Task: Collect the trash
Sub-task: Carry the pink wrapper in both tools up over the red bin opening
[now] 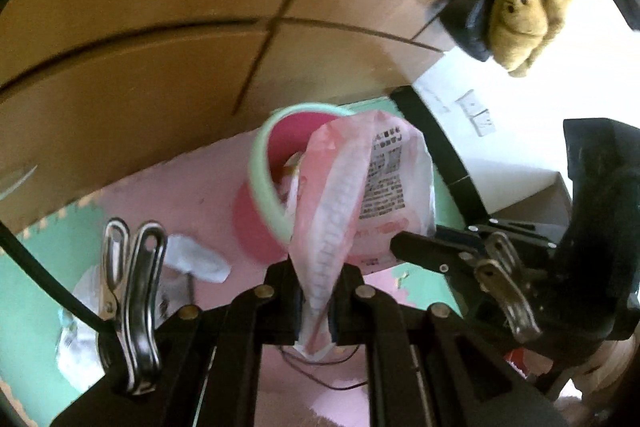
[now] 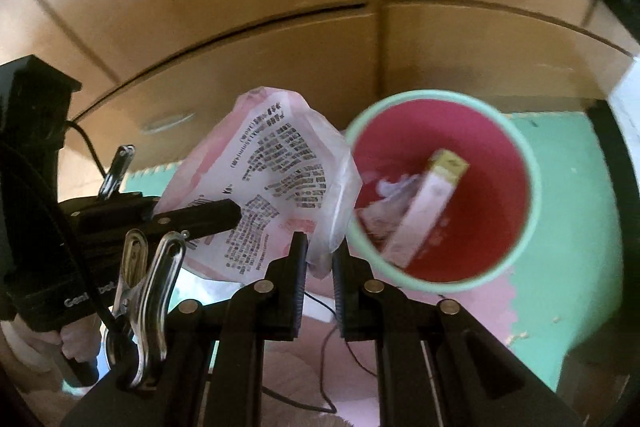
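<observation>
A pink and white printed plastic wrapper (image 1: pixel 352 195) hangs in the air between both grippers, just in front of a pink bin with a mint-green rim (image 1: pixel 264 187). My left gripper (image 1: pixel 316 307) is shut on the wrapper's lower seam. My right gripper (image 2: pixel 320 267) is shut on a clear corner of the same wrapper (image 2: pixel 272 179). The bin (image 2: pixel 536 195) stands to the right of it, holding a small box (image 2: pixel 428 203) and crumpled scraps. In the left wrist view the right gripper (image 1: pixel 404 247) comes in from the right. In the right wrist view the left gripper (image 2: pixel 236 215) comes in from the left.
Wooden cabinet doors (image 1: pixel 160 47) rise right behind the bin. The floor is pink and green foam mat (image 2: pixel 568 307). A white crumpled wrapper (image 1: pixel 196 259) and clear plastic (image 1: pixel 80 311) lie on the mat at left. A plush toy (image 1: pixel 524 7) hangs at upper right.
</observation>
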`<state>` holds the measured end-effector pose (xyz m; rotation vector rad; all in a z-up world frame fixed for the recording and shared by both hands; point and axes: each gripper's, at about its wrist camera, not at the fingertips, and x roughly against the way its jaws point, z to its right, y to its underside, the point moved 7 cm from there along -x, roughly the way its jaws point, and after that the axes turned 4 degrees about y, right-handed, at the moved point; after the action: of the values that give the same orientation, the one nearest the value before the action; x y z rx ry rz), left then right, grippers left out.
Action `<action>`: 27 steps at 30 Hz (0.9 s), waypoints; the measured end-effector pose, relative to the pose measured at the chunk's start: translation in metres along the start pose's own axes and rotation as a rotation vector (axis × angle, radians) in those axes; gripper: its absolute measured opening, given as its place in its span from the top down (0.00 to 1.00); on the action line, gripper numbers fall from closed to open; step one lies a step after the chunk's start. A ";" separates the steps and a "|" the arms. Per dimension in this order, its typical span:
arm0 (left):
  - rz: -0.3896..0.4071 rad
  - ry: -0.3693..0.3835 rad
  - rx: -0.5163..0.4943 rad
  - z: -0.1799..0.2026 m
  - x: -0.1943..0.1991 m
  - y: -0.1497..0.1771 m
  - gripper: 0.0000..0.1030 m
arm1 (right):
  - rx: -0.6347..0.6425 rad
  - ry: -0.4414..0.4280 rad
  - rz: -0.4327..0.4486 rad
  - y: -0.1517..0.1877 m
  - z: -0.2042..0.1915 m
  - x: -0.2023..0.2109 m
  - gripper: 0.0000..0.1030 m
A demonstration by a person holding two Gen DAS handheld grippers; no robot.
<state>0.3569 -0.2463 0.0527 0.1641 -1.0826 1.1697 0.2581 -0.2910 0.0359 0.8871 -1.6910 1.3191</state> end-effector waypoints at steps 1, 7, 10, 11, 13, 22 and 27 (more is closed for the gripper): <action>-0.003 0.004 -0.012 0.007 -0.003 -0.007 0.91 | -0.012 0.010 0.004 -0.003 0.006 0.003 0.87; -0.025 0.006 -0.086 0.033 -0.022 -0.033 0.91 | -0.083 0.055 0.048 -0.017 0.041 0.020 0.87; -0.047 -0.011 -0.108 0.044 -0.035 -0.042 0.91 | -0.132 0.057 0.071 -0.019 0.057 0.019 0.87; -0.058 -0.013 -0.113 0.044 -0.038 -0.041 0.91 | -0.147 0.057 0.076 -0.019 0.062 0.019 0.87; -0.086 -0.018 -0.117 0.050 -0.051 -0.043 0.91 | -0.189 0.058 0.086 -0.018 0.073 0.018 0.87; -0.134 -0.071 -0.115 0.067 -0.098 -0.046 0.91 | -0.243 0.096 0.071 -0.015 0.123 0.004 0.87; -0.149 -0.120 -0.053 0.064 -0.129 -0.046 0.91 | -0.250 0.070 0.057 -0.013 0.149 -0.022 0.87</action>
<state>0.3574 -0.3906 0.0076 0.2720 -1.1852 1.0070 0.2545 -0.4381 0.0006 0.6445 -1.7899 1.1312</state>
